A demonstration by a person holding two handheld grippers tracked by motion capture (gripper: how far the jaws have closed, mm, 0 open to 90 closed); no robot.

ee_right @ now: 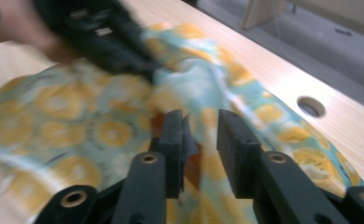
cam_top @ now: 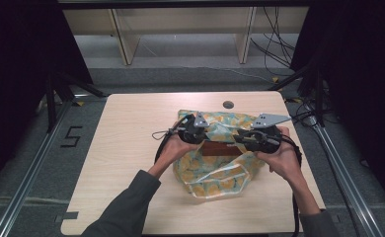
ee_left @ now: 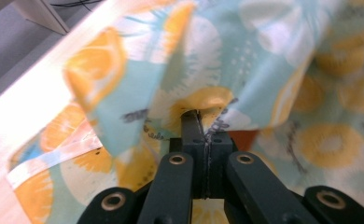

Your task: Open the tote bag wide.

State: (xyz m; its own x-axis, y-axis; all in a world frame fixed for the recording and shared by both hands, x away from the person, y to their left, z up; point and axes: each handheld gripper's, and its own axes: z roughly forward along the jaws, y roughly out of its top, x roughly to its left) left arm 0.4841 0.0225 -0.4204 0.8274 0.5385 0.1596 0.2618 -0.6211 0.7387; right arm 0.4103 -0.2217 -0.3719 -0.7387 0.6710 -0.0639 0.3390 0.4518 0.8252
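- Fabric, item one: a citrus-print bag (cam_top: 215, 165), pale teal with orange slices, lying on the wooden tabletop (cam_top: 126, 148) around the middle, nearer the right edge than the left.
- Contents: something reddish-brown (cam_top: 220, 148) shows at the bag's mouth; I cannot tell what it is.
- My left tongs (ee_left: 199, 122): closed tight, a fold of the bag's cloth pinched between them.
- My right tongs (ee_right: 199, 135): parted, cloth lying in the gap, pads not pressing on it.
- My left hand (cam_top: 173, 148) and right hand (cam_top: 282, 158) sit at either side of the opening.
- Status, as I judge it: mouth gathered on the left side only; the right side needs a firm grip before the opening can be worked further.
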